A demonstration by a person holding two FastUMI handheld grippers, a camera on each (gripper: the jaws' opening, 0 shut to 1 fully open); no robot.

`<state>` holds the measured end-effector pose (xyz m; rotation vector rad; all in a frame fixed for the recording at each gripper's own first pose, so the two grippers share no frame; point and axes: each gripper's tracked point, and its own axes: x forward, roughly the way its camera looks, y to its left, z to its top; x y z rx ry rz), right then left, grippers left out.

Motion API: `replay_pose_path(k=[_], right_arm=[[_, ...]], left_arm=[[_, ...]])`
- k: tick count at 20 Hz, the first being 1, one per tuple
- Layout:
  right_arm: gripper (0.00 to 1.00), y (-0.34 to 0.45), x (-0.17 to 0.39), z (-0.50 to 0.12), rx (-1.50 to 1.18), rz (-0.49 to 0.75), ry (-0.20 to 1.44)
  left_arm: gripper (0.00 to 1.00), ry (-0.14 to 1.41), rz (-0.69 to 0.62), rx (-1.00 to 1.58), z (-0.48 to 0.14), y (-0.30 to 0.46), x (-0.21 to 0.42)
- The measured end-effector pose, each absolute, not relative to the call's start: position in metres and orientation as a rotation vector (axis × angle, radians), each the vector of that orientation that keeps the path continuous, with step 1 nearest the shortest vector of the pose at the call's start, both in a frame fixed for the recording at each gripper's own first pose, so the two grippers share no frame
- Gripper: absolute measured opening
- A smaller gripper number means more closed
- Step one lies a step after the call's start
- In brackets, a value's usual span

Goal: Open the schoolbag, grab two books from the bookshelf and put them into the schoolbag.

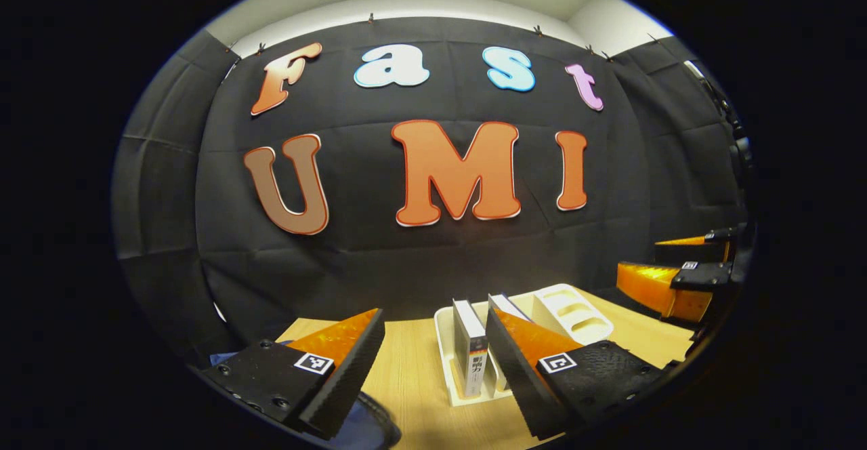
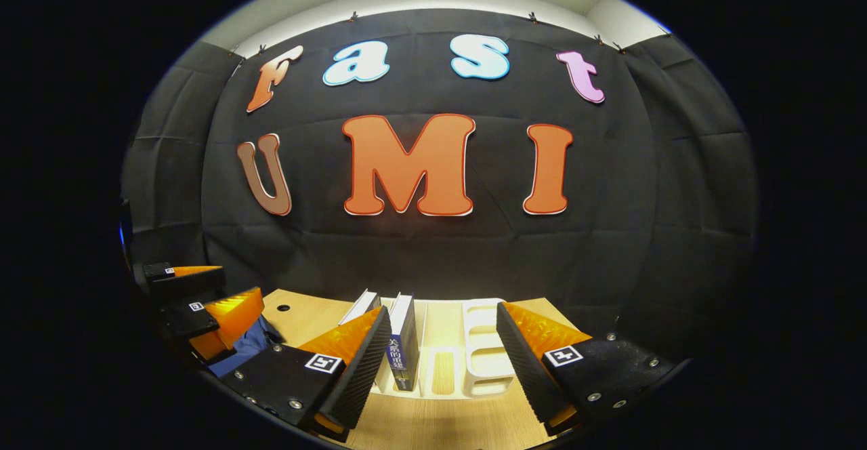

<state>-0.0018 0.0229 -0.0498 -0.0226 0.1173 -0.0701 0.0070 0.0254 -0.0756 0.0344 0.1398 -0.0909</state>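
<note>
Two books stand upright in a white rack [image 1: 572,311] on the wooden table. In the left gripper view a dark-spined book [image 1: 469,352] stands just ahead of my left gripper [image 1: 433,321], whose right finger partly covers the second book [image 1: 504,303]. That gripper is open and holds nothing. In the right gripper view the blue-spined book [image 2: 404,348] and a leaning white book [image 2: 359,308] stand by the left finger of my right gripper [image 2: 443,321], open and empty, facing the rack [image 2: 484,352]. A blue piece of the schoolbag [image 2: 247,348] lies at the left.
The wooden table [image 1: 413,375] ends at the black cloth wall close behind the rack. The right gripper [image 1: 677,277] appears far right in the left gripper view, fingers apart. The left gripper [image 2: 203,301] appears far left in the right gripper view, over the blue bag.
</note>
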Motion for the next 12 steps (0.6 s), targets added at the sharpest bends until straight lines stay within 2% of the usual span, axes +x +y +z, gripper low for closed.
replay_pose_path(k=[4, 5, 6, 12], right_arm=[[0.93, 0.018, 0.001, -0.064, -0.016, -0.063, 0.146], [0.93, 0.017, 0.002, -0.068, -0.014, -0.061, 0.154], [0.93, 0.015, 0.003, -0.073, -0.011, -0.059, 0.165], [0.93, 0.000, 0.009, -0.098, -0.003, -0.061, 0.210]], left_arm=[[0.95, 0.254, -0.081, 0.150, -0.132, 0.043, -0.005], [1.00, 0.292, -0.074, 0.189, -0.148, 0.049, -0.009], [0.95, 0.322, -0.068, 0.222, -0.163, 0.056, -0.013], [0.96, 0.566, 0.004, 0.417, -0.274, 0.105, -0.062]])
